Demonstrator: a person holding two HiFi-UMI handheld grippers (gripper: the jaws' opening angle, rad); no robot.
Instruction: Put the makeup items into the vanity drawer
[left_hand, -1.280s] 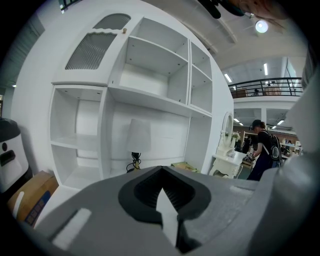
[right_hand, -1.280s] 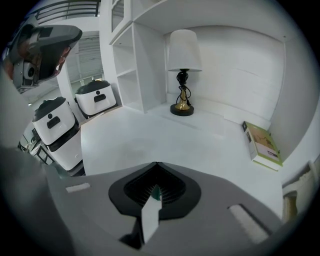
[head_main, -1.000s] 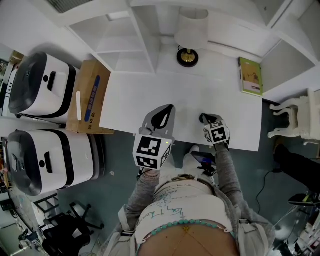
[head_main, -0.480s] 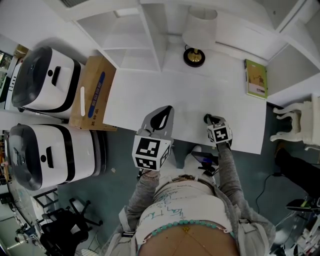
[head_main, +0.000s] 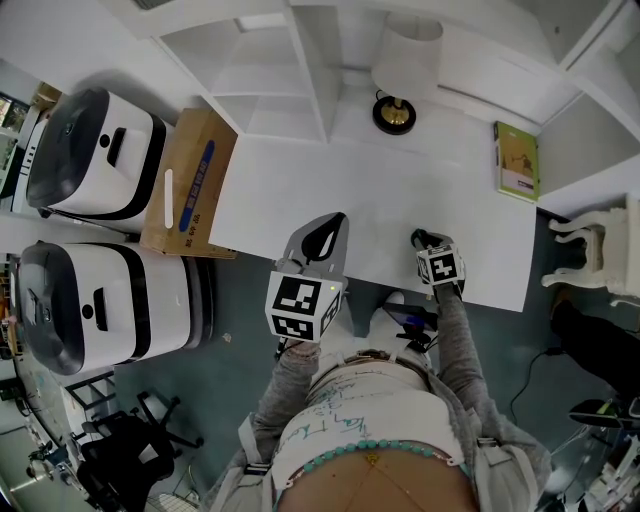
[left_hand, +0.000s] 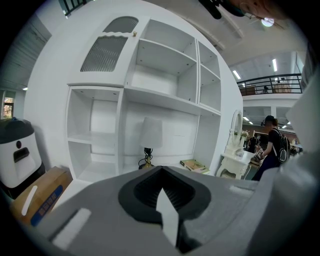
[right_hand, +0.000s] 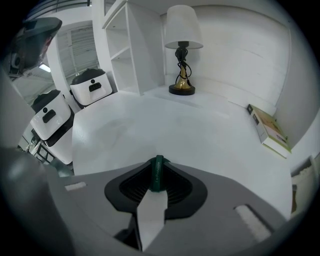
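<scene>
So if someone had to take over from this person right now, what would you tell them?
Left gripper: shut, empty, held at the near edge of the white table.
Right gripper: shut on a slim dark green stick, also at the near edge.
Table: only a lamp and a book show; no other makeup is in sight.
Done: one item is in hand.
Left: no open drawer shows in any view. Probably open it with the free left gripper, then put the stick in.
</scene>
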